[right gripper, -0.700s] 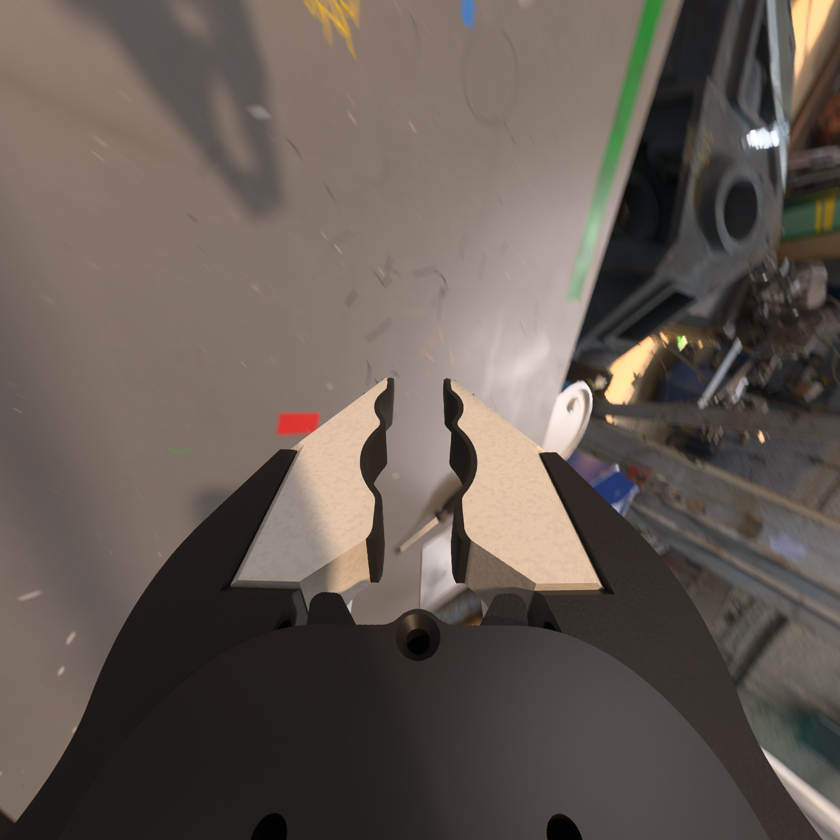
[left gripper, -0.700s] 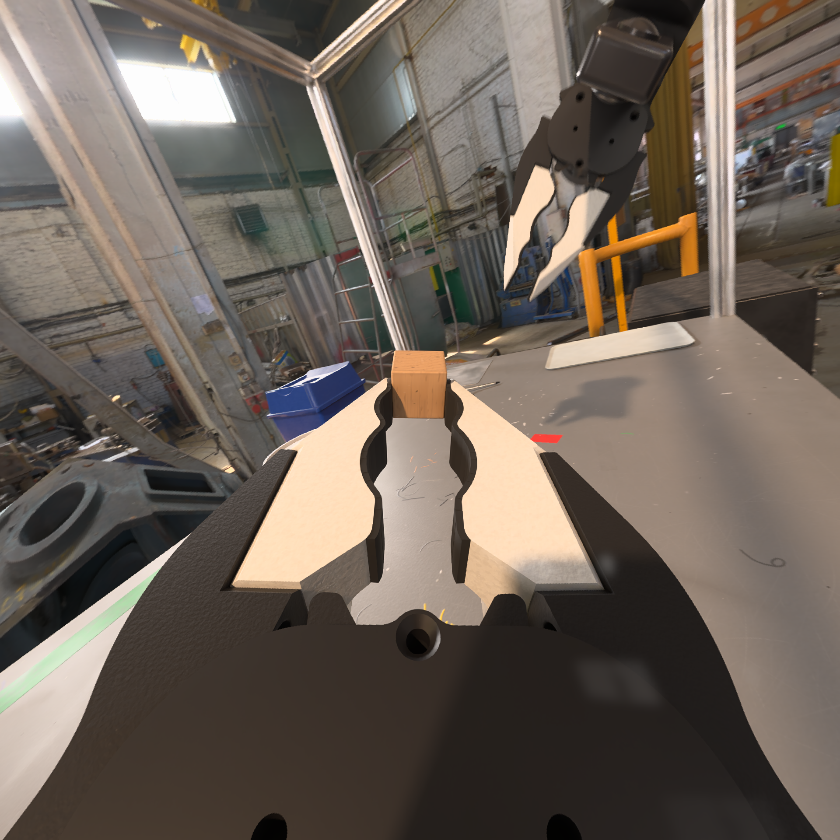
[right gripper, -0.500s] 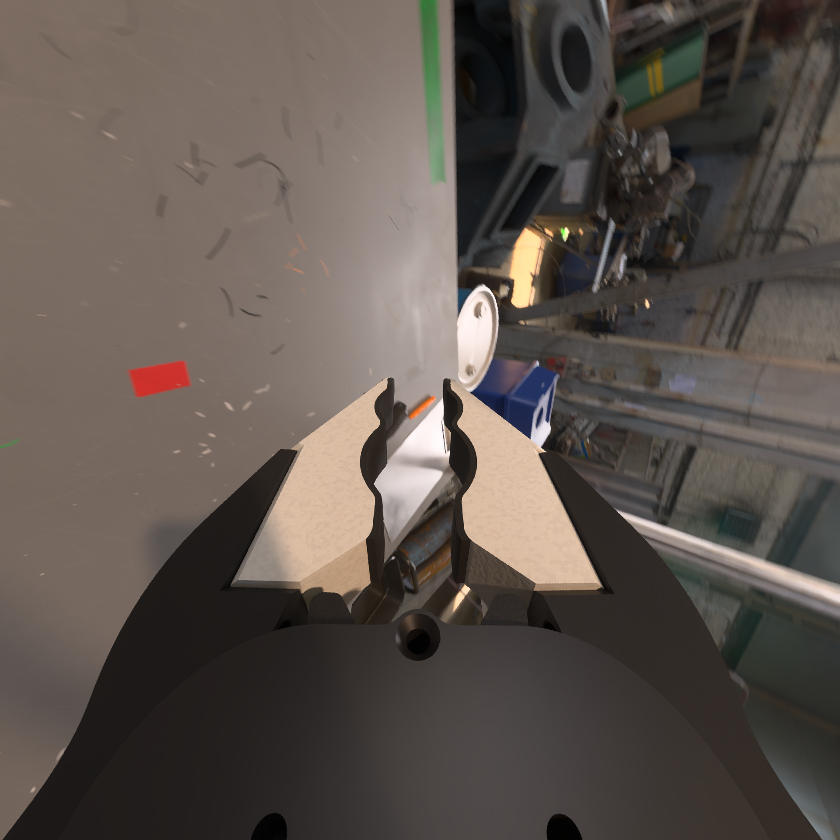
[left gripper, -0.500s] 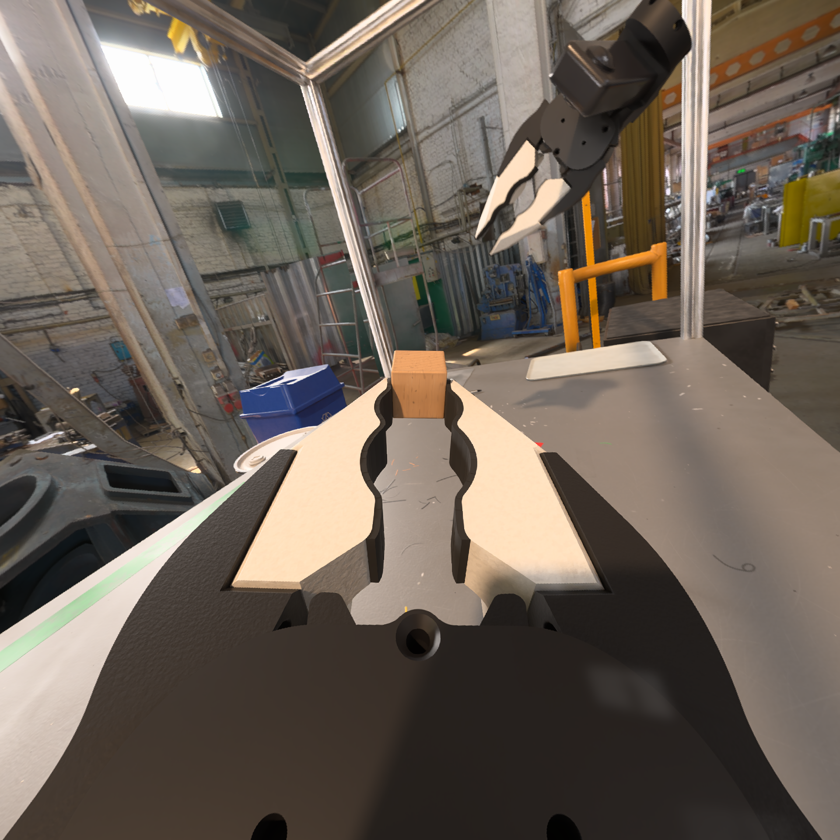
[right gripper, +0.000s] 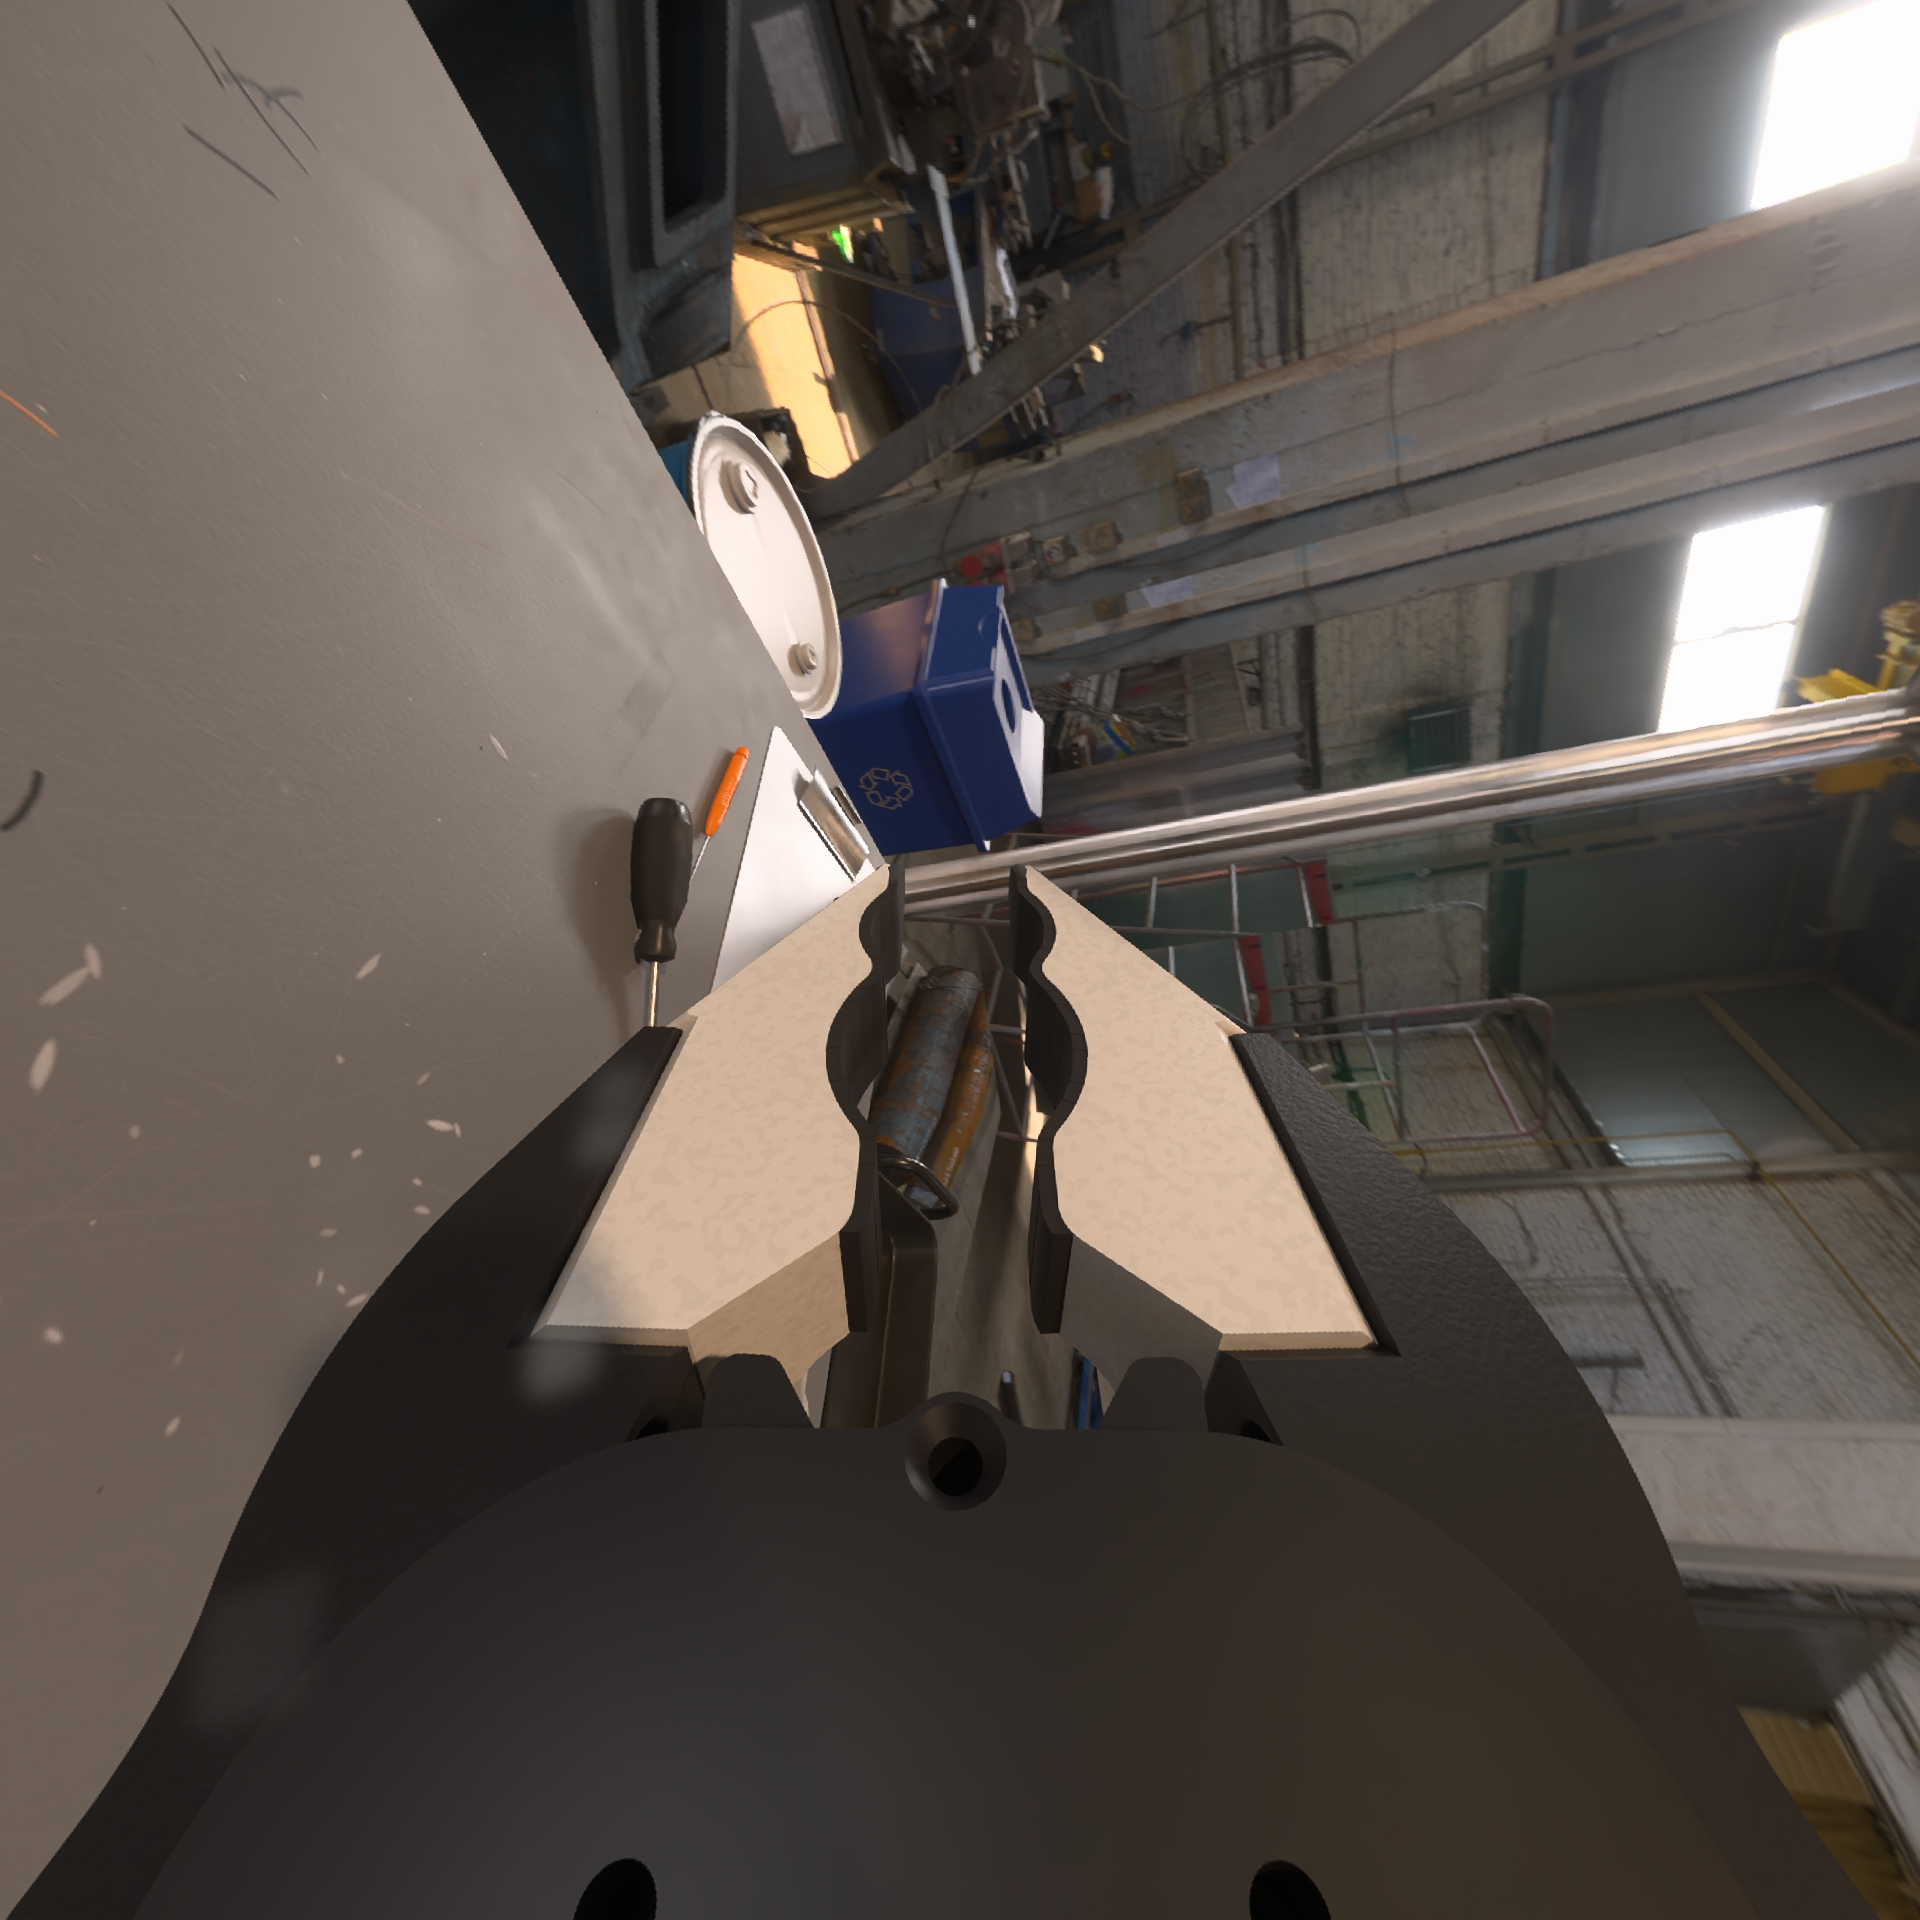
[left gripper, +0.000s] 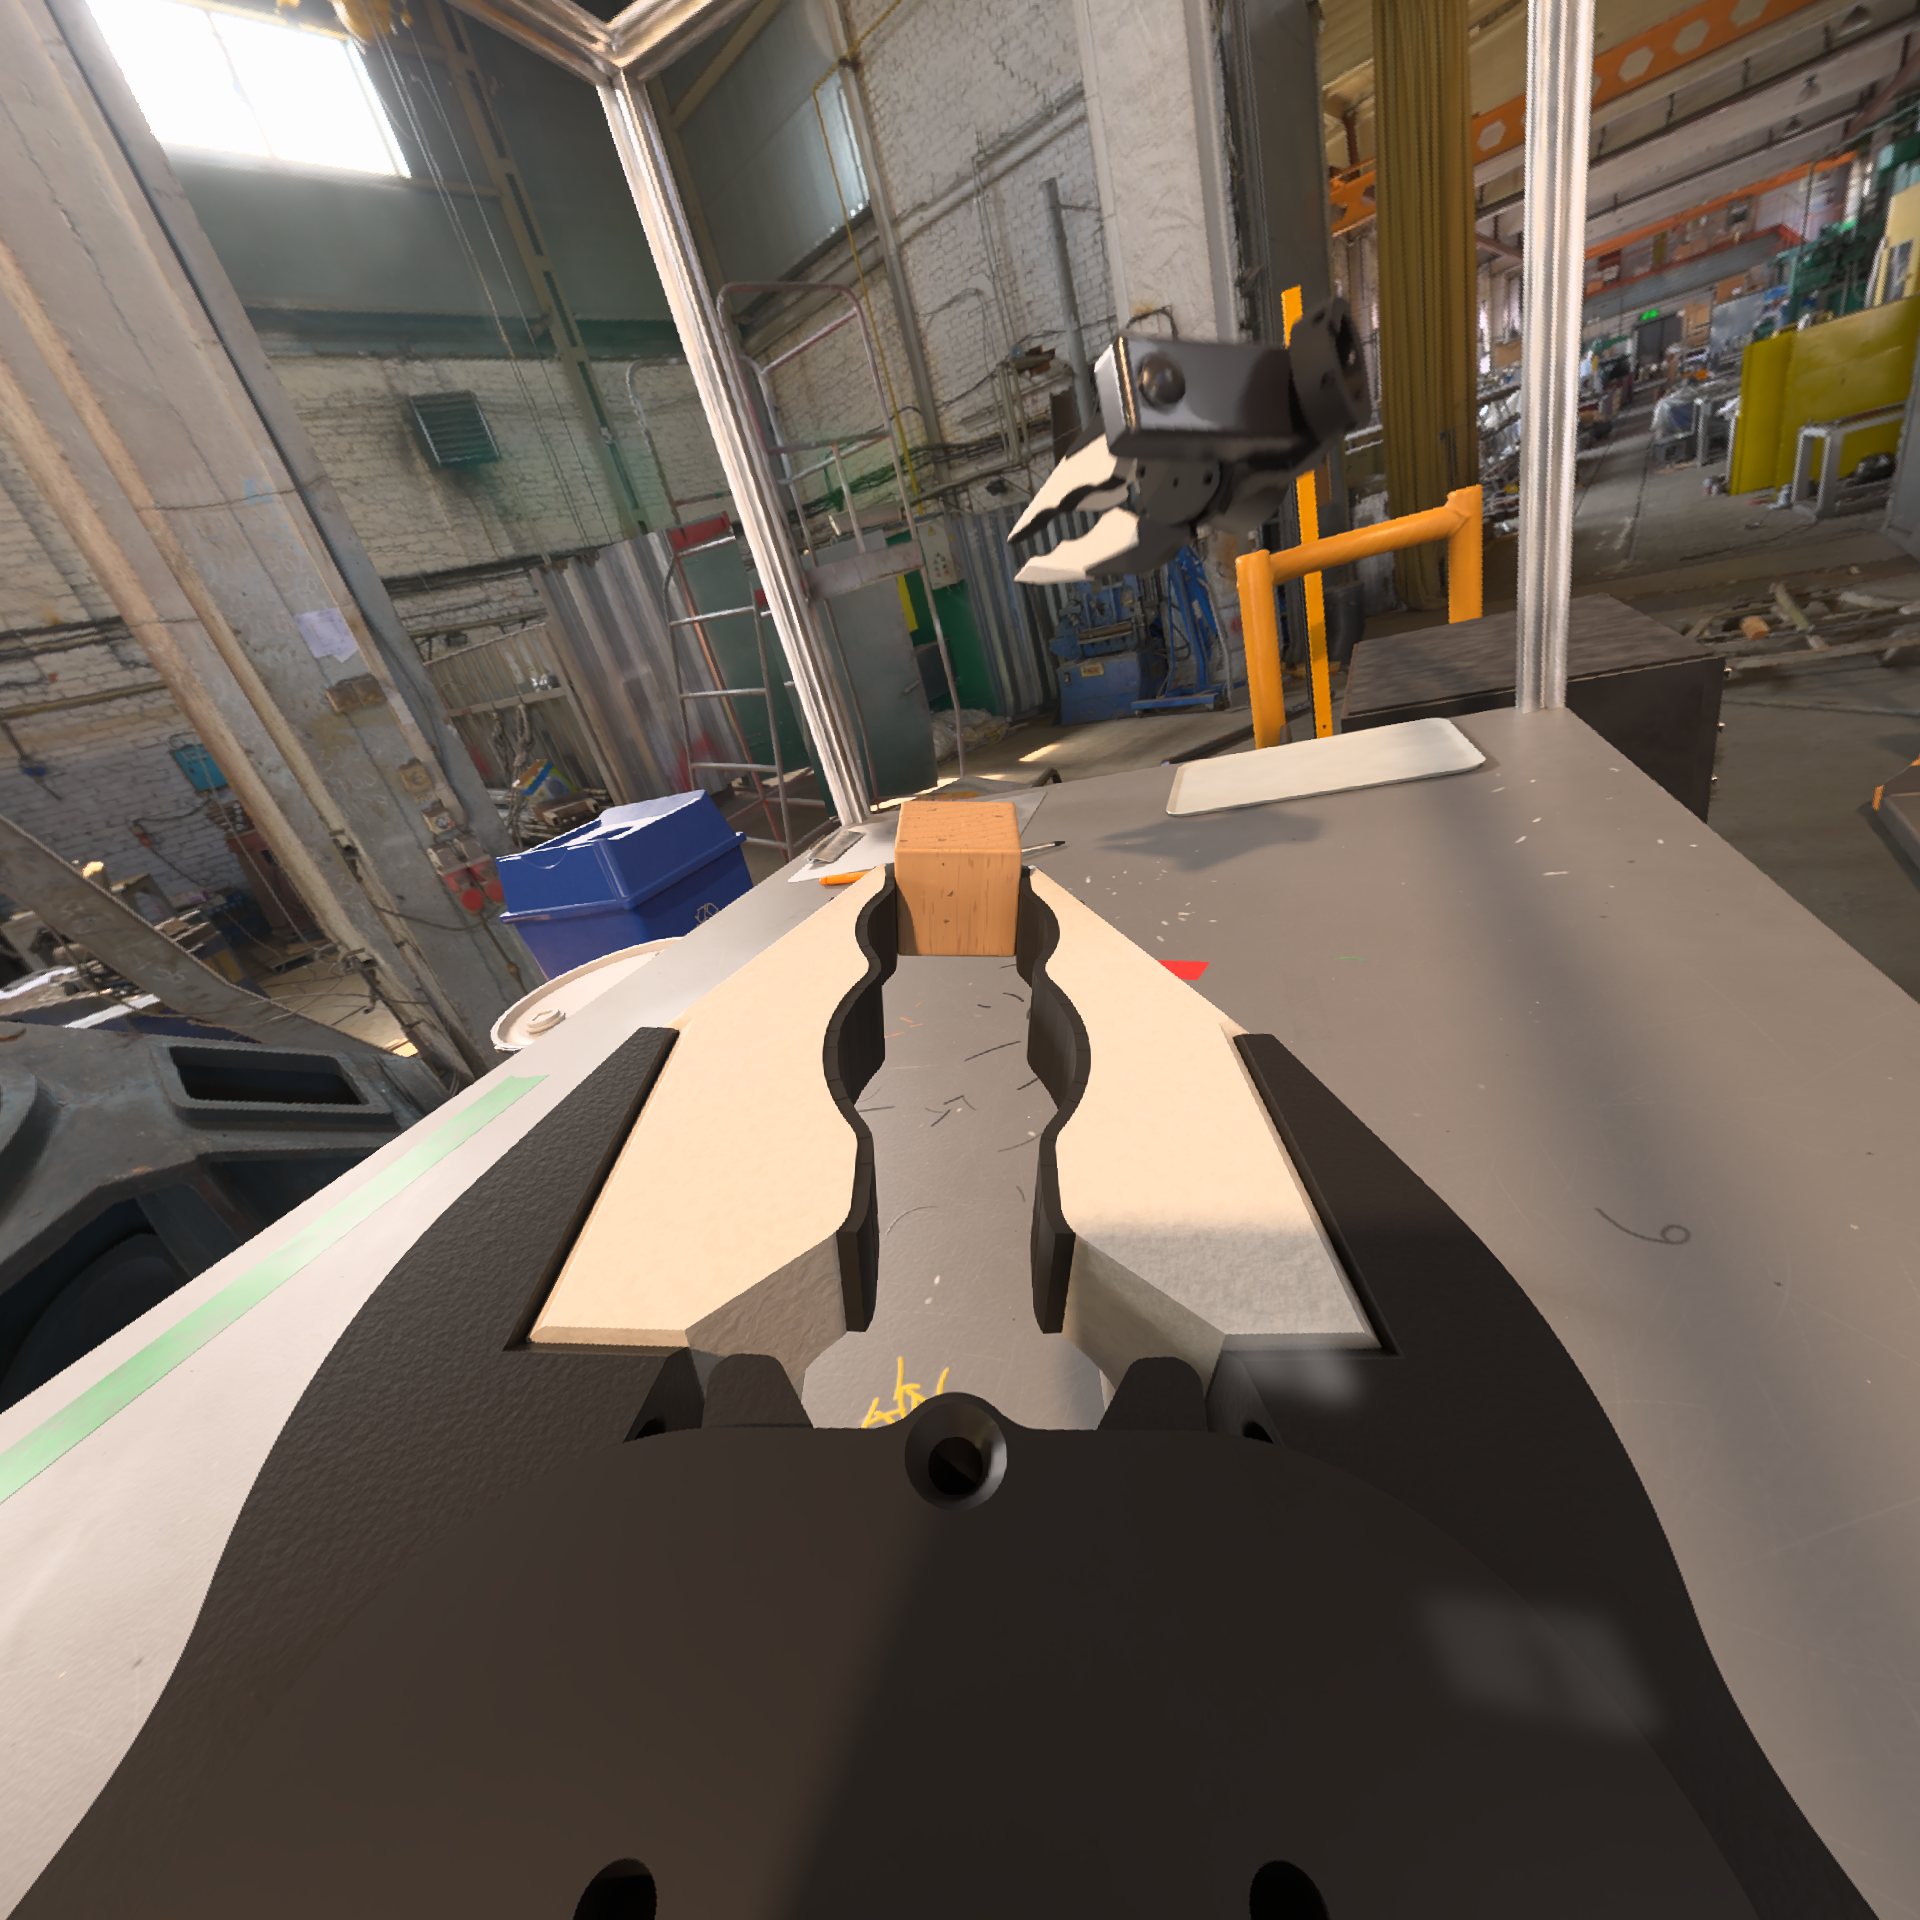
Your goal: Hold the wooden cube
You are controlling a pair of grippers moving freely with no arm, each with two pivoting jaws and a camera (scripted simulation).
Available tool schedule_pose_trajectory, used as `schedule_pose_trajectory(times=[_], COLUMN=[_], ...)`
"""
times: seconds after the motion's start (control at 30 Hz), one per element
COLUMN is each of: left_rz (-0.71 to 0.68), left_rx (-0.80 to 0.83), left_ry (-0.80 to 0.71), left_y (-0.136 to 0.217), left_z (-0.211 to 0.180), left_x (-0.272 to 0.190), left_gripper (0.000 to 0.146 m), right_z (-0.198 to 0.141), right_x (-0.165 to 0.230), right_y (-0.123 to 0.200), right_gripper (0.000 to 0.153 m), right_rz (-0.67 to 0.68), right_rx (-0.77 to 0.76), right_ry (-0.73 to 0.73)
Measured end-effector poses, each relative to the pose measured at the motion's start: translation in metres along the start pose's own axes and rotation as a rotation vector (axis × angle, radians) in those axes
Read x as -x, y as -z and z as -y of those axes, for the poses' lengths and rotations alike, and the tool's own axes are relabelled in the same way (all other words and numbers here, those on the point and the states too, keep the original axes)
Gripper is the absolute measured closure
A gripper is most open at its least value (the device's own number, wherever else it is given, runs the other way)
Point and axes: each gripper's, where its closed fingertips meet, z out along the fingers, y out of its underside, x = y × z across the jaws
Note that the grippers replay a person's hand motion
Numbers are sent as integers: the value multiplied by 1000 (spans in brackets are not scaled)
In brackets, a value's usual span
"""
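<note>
The wooden cube [left gripper: 956, 878] is light brown and sits pinched between the tips of my left gripper [left gripper: 956, 920], above the grey table [left gripper: 1507, 1039]. The left gripper is shut on it. My right gripper [right gripper: 954, 883] has its jaws a little apart with nothing between them. It is rolled on its side and looks past the table's far edge. In the left wrist view the right gripper [left gripper: 1039, 551] hangs in the air beyond the cube and to its right, fingers pointing left. The cube does not show in the right wrist view.
A white tray [left gripper: 1320, 764] lies at the table's far right. A black-handled screwdriver [right gripper: 660, 894], an orange one [right gripper: 724, 790] and a metal clipboard [right gripper: 779, 883] lie near the far edge. Metal frame posts [left gripper: 1548, 364] rise from the table. A blue bin [left gripper: 623, 873] stands off the table.
The right gripper has swung from pointing down at the table to pointing sideways past its edge, and sits lower in the left view. The left gripper still holds the cube.
</note>
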Motion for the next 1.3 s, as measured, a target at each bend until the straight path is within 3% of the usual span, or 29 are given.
schedule_pose_trajectory(times=[0.3,0.57,0.73,0.8,0.9,1.1,1.3], left_rz=[-27,-41,-45,-48,-51,-57,-64], left_rx=[11,9,13,9,5,12,12], left_ry=[6,7,18,24,34,39,47], left_y=[-4,-7,-8,-7,-7,-9,-10], left_z=[-6,-7,-10,-10,-11,-14,-15], left_x=[-4,-7,-7,-6,-6,-7,-8], left_gripper=[125,125,125,125,125,125,125], right_z=[-6,-8,-7,-8,-14,-15,-10], right_x=[91,170,194,208,219,221,210], right_y=[-9,-12,-13,-16,-22,-30,-17], right_gripper=[133,132,130,129,128,111,110], right_rz=[-148,-37,39,132,244,513,634], right_rx=[-117,-166,-107,-107,-84,-72,-170], right_ry=[90,-77,-92,-121,-253,-726,-781])
